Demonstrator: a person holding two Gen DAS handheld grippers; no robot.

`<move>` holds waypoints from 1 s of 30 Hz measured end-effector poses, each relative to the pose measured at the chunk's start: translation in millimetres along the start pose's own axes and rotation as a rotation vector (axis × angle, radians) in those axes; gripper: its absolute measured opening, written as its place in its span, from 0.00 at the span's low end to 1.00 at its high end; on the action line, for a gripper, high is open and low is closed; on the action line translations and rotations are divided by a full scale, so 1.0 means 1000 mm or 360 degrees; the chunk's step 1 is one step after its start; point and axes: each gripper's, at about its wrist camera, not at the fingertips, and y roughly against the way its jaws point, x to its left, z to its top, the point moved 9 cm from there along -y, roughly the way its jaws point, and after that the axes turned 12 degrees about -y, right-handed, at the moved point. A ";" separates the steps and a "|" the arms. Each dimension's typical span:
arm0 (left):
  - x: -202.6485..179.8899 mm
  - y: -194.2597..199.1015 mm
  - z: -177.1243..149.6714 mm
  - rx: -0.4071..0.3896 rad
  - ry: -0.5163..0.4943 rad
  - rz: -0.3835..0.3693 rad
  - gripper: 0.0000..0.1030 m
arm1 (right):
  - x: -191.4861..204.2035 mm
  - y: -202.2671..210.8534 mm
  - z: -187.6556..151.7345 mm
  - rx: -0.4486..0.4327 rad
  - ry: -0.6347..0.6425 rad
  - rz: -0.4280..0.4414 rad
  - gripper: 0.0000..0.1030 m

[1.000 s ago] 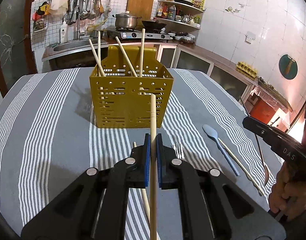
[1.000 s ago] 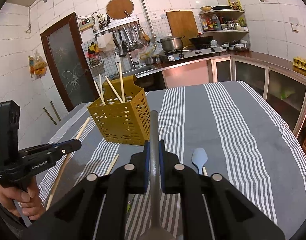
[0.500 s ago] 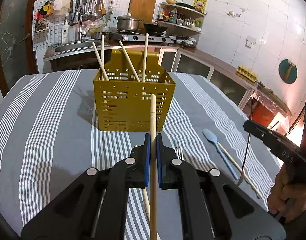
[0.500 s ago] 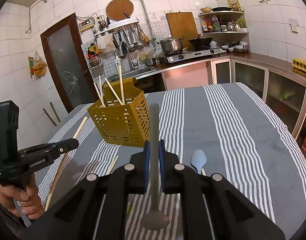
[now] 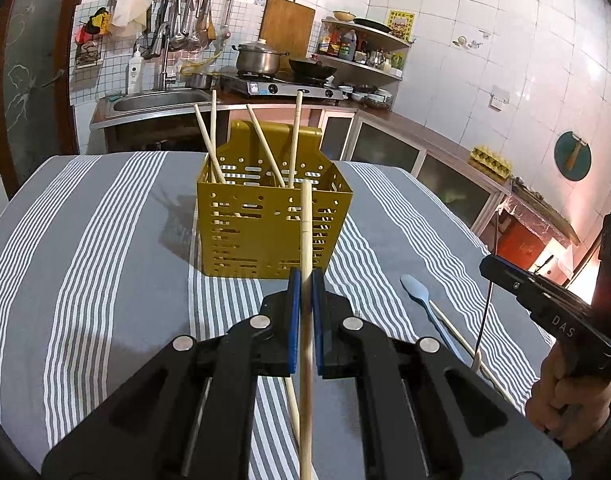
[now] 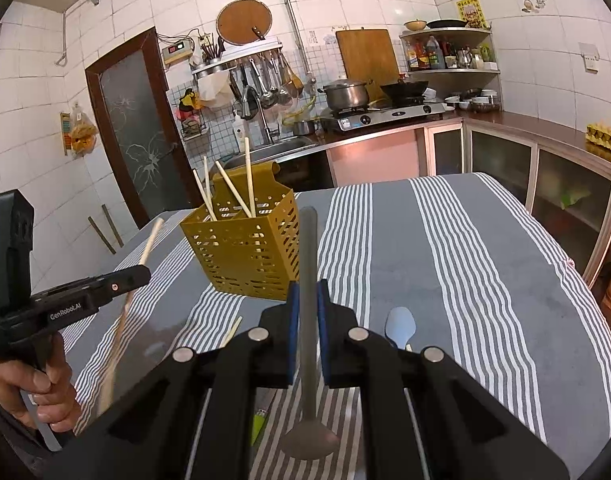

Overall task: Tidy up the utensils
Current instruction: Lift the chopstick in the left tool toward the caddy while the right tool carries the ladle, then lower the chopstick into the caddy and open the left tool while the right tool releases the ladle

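Where jaws pinch it, chopstick [image 5: 305, 236] runs off-frame below.

The yellow utensil caddy [image 5: 271, 226] now looms larger and nearer ahead of the left tongs [image 5: 305, 320], whose wooden chopstick [image 5: 305, 240] tip reaches up to its front rim. In the right tongs [image 6: 307, 332], the grey metal spoon [image 6: 308, 300] has swung upright, bowl hanging lower.

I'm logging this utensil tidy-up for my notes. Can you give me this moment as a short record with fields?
left gripper: shut on a wooden chopstick
right gripper: shut on a grey spoon, bowl end hanging low
yellow holder: upright on striped tablecloth, four chopsticks inside
still on table: blue spoon, loose chopstick
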 end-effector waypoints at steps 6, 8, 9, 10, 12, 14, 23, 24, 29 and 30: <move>0.001 0.001 0.001 -0.0005 -0.0008 0.0013 0.04 | 0.000 0.001 0.001 -0.0004 0.0003 0.0000 0.09; 0.000 0.001 0.002 -0.0008 -0.0012 0.0011 0.04 | 0.001 0.001 0.002 -0.0007 0.0001 -0.0001 0.09; -0.001 0.002 0.003 -0.0011 -0.0012 0.0005 0.04 | 0.002 0.002 0.002 -0.0010 0.0003 0.0000 0.09; -0.001 0.003 0.004 -0.0016 -0.0018 0.0007 0.04 | 0.003 0.003 0.004 -0.0022 0.0004 0.0001 0.09; -0.001 0.008 0.008 -0.0038 -0.0028 0.0018 0.04 | 0.005 0.007 0.008 -0.0047 0.0004 0.0008 0.09; 0.000 0.014 0.014 -0.0066 -0.0041 0.0031 0.04 | 0.009 0.010 0.015 -0.0073 0.0013 0.0019 0.09; 0.025 0.040 0.061 -0.0197 -0.0067 0.0105 0.04 | 0.052 0.016 0.062 -0.0207 0.0112 0.0083 0.09; 0.027 0.042 0.068 -0.0214 -0.0073 0.0114 0.04 | 0.056 0.015 0.068 -0.0228 0.0118 0.0082 0.09; 0.044 0.060 0.111 -0.0323 -0.0112 0.0179 0.04 | 0.086 0.009 0.103 -0.0295 0.0170 0.0120 0.08; 0.049 0.063 0.123 -0.0344 -0.0118 0.0197 0.04 | 0.090 0.008 0.107 -0.0305 0.0177 0.0122 0.08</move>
